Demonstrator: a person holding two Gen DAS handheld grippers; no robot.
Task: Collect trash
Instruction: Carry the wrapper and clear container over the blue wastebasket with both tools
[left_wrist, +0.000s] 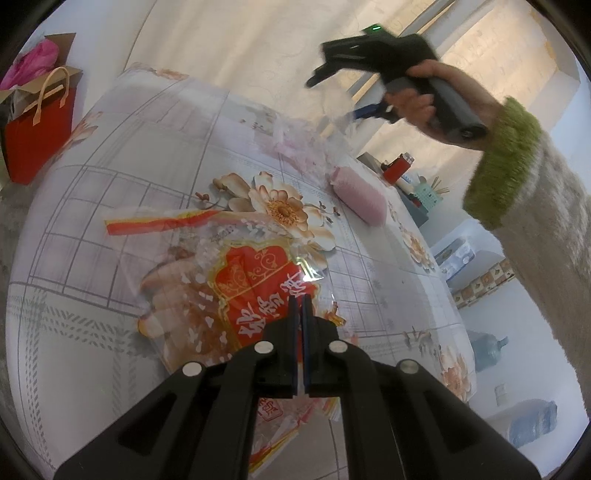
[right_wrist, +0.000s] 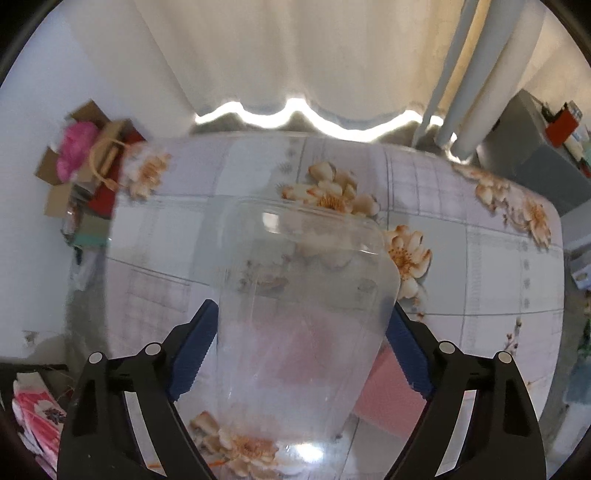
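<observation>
Trash is being gathered: your left hand-held gripper (left_wrist: 300, 301) is pinching the red snack wrapper (left_wrist: 236, 291) low-centre on the bench (left_wrist: 110, 155), and your right hand-held gripper (right_wrist: 301, 314) is clasping a clear plastic container (right_wrist: 303, 295). Next you are probably needing the red bag (left_wrist: 37, 136), upper left; only the left view is showing the pink roll (left_wrist: 360, 195).

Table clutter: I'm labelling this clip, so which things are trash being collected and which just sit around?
Job:
red snack wrapper, pinched by left gripper
clear plastic container, held by right gripper

Lying about:
pink roll
red gift bag
water jugs
</observation>
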